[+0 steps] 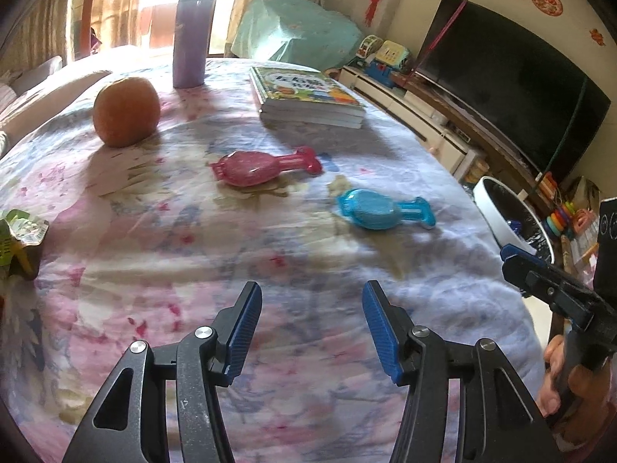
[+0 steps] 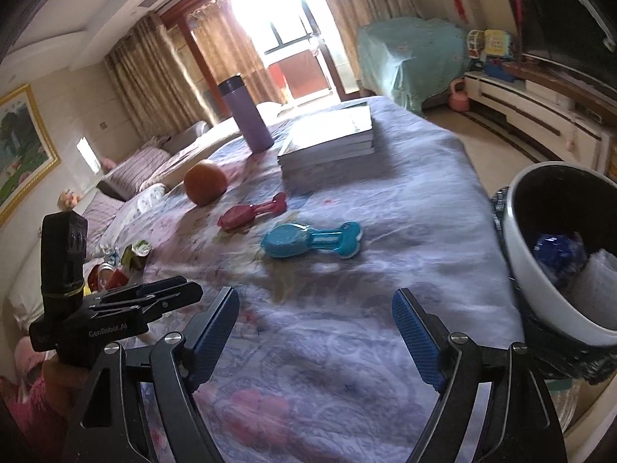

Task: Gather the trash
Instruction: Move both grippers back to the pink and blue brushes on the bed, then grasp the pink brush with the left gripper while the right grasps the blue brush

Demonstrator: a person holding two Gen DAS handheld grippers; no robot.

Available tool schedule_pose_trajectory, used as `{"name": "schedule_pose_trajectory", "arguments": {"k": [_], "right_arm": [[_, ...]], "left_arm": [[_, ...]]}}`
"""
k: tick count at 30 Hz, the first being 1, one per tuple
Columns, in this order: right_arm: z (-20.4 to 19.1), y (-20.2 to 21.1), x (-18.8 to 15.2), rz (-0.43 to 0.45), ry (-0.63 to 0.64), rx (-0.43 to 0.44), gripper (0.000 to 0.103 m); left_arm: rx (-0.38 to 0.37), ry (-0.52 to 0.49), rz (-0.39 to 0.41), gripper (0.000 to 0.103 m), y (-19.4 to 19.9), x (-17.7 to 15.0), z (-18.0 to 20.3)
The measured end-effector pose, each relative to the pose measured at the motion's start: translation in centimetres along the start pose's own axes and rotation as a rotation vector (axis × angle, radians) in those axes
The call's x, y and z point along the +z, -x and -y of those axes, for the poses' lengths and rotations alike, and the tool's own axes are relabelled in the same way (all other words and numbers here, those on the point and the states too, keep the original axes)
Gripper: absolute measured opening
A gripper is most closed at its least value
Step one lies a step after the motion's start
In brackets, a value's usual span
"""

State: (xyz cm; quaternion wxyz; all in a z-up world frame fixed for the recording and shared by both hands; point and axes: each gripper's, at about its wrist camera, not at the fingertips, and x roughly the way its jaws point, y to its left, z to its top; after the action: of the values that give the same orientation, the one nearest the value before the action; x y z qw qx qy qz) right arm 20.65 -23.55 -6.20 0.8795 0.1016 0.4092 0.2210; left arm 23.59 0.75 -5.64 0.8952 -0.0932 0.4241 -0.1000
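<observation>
Hand-held gripper pair, left point(image 1: 312, 332) and right point(image 2: 316, 337), both with jaws apart and empty above the bed point(image 2: 385, 200); risk: crumpled wrappers point(image 2: 127, 260) lie beside the left, so toy clips point(image 2: 312, 241) may be binned point(image 2: 516, 254) instead.

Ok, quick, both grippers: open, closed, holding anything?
Left gripper: open, holding nothing.
Right gripper: open wide, holding nothing.
</observation>
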Motion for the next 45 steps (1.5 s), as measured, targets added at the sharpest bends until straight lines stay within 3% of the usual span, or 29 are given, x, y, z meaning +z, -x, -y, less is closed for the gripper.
{"name": "schedule_pose_trajectory", "arguments": {"k": [13,26,34,39,45], "right_arm": [[-0.9,-3.3,1.8,-0.061,0.128,0.037,0.083],[-2.2,-7.5,4.5,-0.157,0.377,0.055,0.083],[-2.3,-11.5,4.5,-0.293,0.459,0.017,0.081],[-1.0,-11.1,4.6,-0.274,0.365,-0.003,0.032],[0.7,-8.5,3.9,-0.229,0.217,0.007,0.018]], "left_arm": [[0.049,-0.073,-0.038,0.058,-3.1,2.7,-1.9],[0.144,-0.339,-0.072,0.072,-9.1,9.0,-2.6],[0.132,-0.364,-0.108,0.072,-12.7,10.3,-3.0],[0.119,-0.340,-0.104,0.050,-12.7,10.1,-2.9],[0.104,-0.272,-0.115,0.050,-10.6,8.4,-1.8]]}}
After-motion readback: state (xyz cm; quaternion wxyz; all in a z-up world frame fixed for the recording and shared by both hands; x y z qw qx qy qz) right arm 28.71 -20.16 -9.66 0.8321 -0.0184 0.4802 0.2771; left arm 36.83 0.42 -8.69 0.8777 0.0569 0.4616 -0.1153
